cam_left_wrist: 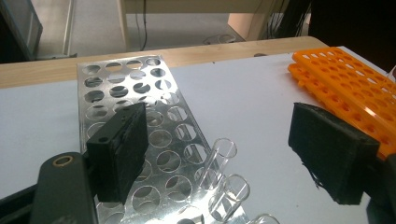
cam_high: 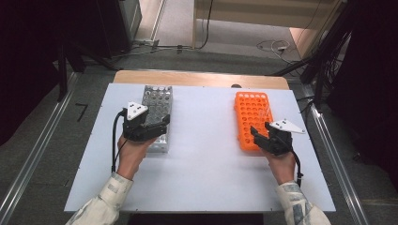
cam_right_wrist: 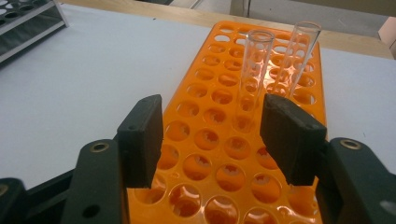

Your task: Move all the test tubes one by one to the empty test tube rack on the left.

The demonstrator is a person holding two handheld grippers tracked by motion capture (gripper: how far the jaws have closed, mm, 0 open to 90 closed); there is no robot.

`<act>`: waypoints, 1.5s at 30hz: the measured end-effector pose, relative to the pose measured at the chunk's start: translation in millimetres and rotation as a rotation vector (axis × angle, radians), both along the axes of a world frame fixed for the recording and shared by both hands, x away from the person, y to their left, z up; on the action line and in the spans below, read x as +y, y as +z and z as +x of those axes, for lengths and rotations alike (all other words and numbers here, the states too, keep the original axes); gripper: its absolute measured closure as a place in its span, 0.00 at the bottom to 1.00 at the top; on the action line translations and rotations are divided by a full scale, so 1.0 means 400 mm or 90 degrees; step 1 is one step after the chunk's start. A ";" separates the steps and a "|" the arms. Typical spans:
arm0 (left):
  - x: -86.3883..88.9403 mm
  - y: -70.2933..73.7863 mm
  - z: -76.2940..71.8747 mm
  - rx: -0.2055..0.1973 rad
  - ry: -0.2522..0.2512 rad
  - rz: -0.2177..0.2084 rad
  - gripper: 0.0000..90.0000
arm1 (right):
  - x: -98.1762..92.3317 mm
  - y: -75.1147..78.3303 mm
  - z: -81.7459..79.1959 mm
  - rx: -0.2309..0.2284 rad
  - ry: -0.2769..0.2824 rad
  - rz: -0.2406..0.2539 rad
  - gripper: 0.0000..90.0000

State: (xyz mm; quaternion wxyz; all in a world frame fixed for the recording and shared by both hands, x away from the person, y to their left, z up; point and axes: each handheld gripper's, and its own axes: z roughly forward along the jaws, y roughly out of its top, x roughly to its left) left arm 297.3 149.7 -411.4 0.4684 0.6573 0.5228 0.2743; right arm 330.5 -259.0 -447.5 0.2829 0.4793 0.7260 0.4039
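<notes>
While the left tongs [cam_high: 162, 125] hung open and empty over the metal rack [cam_left_wrist: 135, 88], where three glass tubes [cam_left_wrist: 219, 161] sat at its near end, the right tongs [cam_right_wrist: 210, 135] were open too, gripping nothing, lined up on two tubes [cam_right_wrist: 254, 70] standing in the orange rack [cam_right_wrist: 219, 154]. Looked like tube transfer; next they'd need to close squarely on the nearer one without bumping its neighbour. White worktop [cam_high: 202, 154] between was bare

1. Two tube racks on the worktop [cam_high: 202, 154]: one metal rack [cam_high: 157, 110], one orange rack [cam_high: 251, 117].
2. Two clear tubes [cam_right_wrist: 254, 70] standing in the orange rack, seen in the right gripper view.
3. Three clear tubes [cam_left_wrist: 219, 161] in the metal rack, counted in the left gripper view, the nearest cut off by the frame edge.
4. Two handheld grippers: left gripper [cam_high: 162, 123], right gripper [cam_high: 255, 132].
</notes>
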 end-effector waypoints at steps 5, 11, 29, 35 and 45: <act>0.001 0.000 0.000 0.000 -0.001 0.000 0.22 | 0.001 -0.010 0.034 0.011 -0.013 0.005 0.47; 0.001 0.000 0.000 -0.001 0.000 0.002 0.22 | 0.004 -0.021 0.061 0.023 -0.035 -0.005 0.54; -0.005 0.002 -0.002 -0.002 -0.004 0.006 0.22 | -0.002 -0.032 0.114 0.063 -0.050 0.001 0.71; -0.007 0.001 -0.002 -0.004 -0.004 0.008 0.22 | 0.002 -0.033 0.121 0.066 -0.057 -0.009 0.79; -0.006 0.003 -0.003 -0.006 -0.004 0.007 0.22 | -0.001 -0.024 0.114 0.049 -0.060 -0.008 0.81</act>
